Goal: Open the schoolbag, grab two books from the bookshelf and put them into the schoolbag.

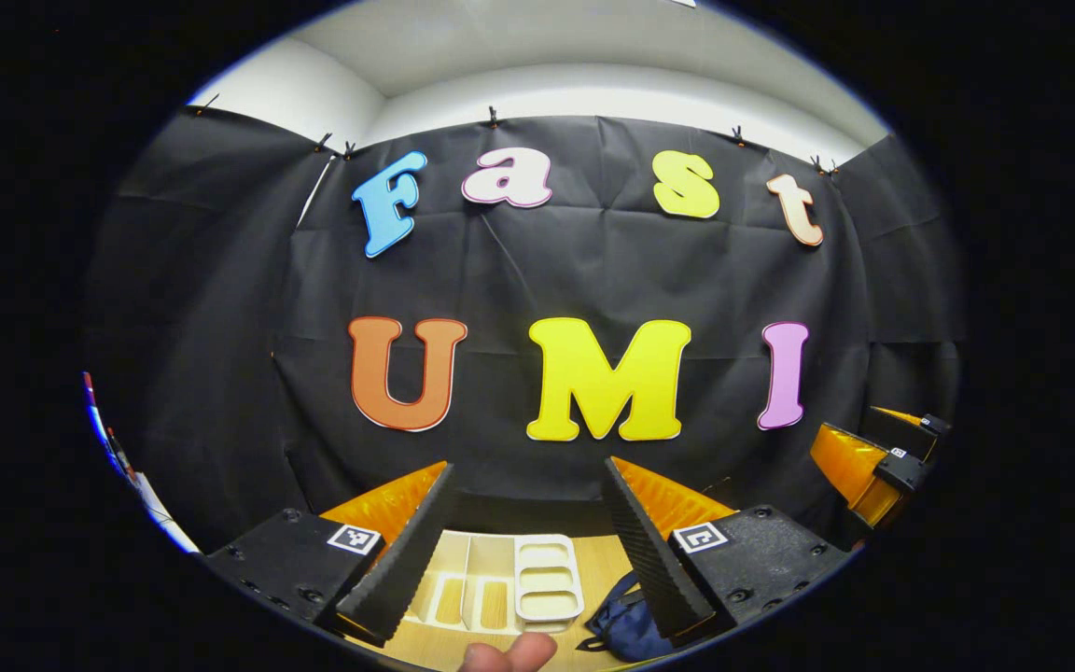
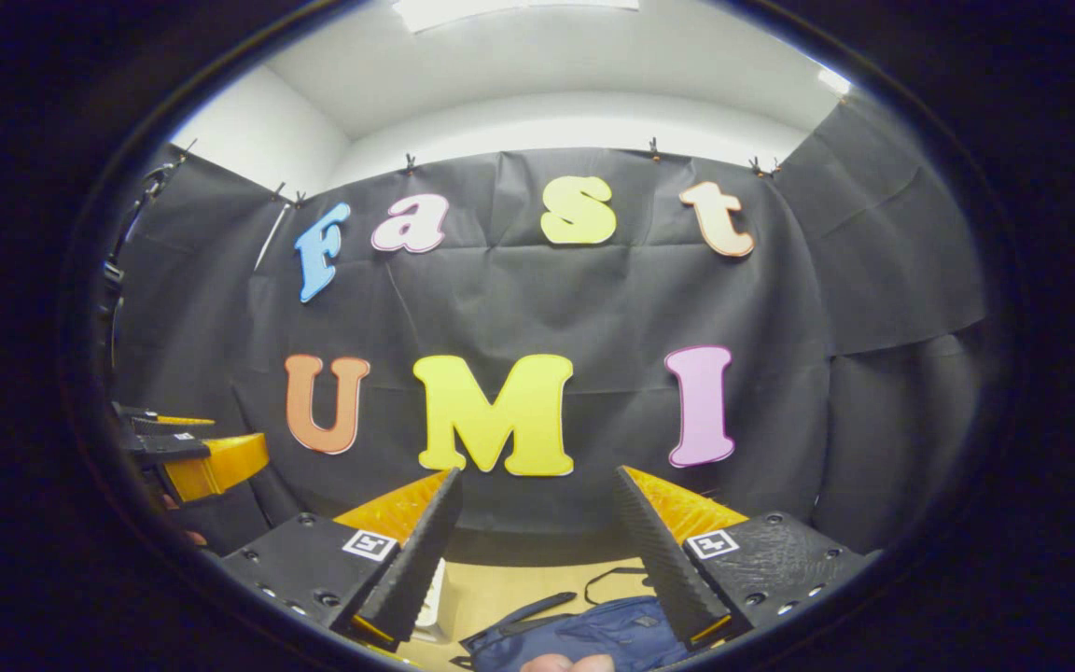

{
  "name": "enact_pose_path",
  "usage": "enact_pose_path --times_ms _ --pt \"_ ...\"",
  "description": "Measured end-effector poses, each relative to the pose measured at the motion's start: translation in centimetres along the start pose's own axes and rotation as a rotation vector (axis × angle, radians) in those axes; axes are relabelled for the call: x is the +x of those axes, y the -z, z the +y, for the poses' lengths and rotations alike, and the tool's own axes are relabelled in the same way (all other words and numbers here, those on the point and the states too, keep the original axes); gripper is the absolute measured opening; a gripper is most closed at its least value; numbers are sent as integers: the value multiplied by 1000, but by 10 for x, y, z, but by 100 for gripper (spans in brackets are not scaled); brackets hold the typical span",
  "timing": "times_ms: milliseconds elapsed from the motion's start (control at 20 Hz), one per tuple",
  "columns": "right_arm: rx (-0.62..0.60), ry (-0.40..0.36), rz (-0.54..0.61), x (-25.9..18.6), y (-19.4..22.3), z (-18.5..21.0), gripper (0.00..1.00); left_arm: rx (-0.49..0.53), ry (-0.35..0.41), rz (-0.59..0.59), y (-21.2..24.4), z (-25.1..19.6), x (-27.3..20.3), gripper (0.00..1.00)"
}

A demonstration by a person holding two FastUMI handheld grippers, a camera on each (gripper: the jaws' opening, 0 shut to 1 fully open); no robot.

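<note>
In the left gripper view my left gripper is open and held high, with nothing between its fingers. Below it, a cream bookshelf rack with several slots stands on the wooden table; whether books sit in the slots is hard to tell. The blue schoolbag lies just right of the rack. My right gripper is also open and empty, above the blue schoolbag, whose black straps trail across the table. The rack's white edge peeks out beside the right gripper's left finger.
The right gripper shows at the far right of the left gripper view, and the left gripper at the far left of the right gripper view. A fingertip pokes in at the bottom edge. The black cloth wall stands behind the table.
</note>
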State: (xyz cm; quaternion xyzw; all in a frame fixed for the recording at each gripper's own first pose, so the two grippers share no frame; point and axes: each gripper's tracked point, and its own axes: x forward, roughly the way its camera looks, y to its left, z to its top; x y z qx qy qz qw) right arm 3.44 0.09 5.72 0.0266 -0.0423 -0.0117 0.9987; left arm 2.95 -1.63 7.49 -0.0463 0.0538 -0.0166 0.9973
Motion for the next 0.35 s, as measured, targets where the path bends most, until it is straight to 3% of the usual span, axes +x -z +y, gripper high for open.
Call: enact_pose_path --times_ms 350 --pt "0 7 30 3 18 3 96 -8 4 -10 12 -1 -1 98"
